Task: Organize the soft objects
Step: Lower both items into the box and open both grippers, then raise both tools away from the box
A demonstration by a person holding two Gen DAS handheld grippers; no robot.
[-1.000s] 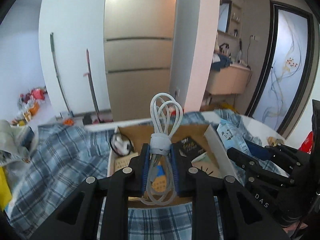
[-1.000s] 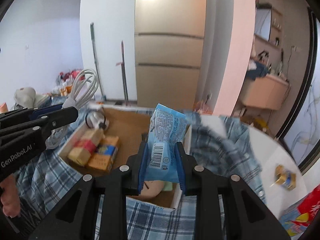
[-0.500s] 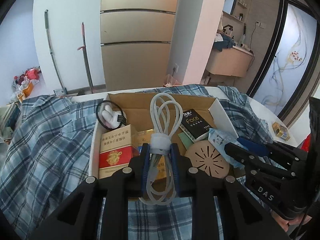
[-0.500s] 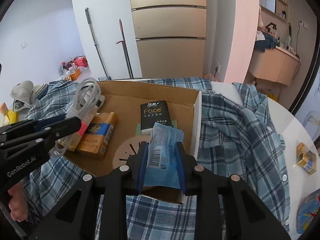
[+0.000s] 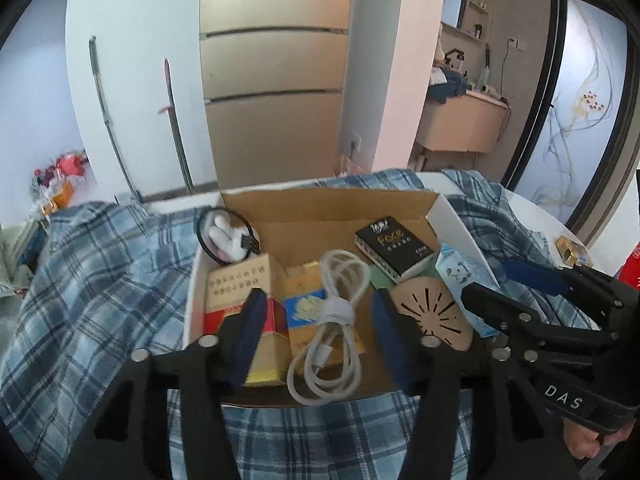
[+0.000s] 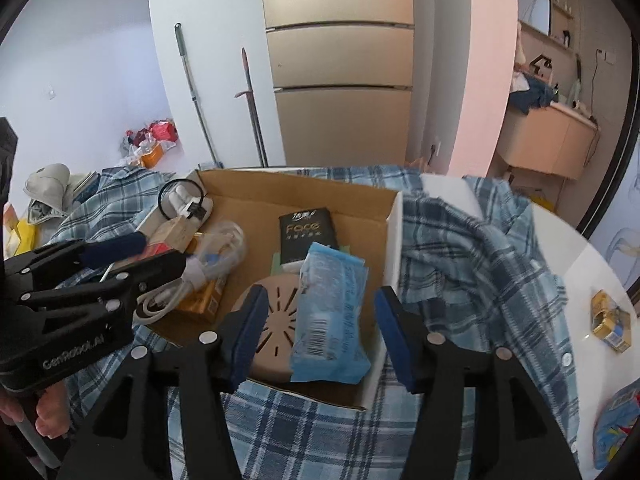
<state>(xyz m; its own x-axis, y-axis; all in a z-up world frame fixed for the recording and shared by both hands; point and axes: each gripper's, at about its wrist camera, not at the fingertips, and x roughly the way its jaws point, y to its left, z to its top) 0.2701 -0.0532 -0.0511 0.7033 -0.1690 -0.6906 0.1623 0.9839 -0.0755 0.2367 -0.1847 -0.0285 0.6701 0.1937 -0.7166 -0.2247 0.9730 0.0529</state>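
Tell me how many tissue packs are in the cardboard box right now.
2. The black tissue pack lies toward the far side of the cardboard box; the blue tissue pack lies at the near right, partly on a round disc. Others may be hidden underneath.

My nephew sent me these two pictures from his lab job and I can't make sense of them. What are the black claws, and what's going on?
These are hand-held grabbing tools, one in each of a person's hands, with no robot arm. Each picture comes from a wide-angle camera on one tool, looking along its jaws.

In the left tool's view, the left gripper is open above a white cable lying in a cardboard box. In the right tool's view, the right gripper is open above a blue tissue pack in the same box. Nothing is held.

The box sits on a plaid shirt and also holds a black tissue pack and a round disc.
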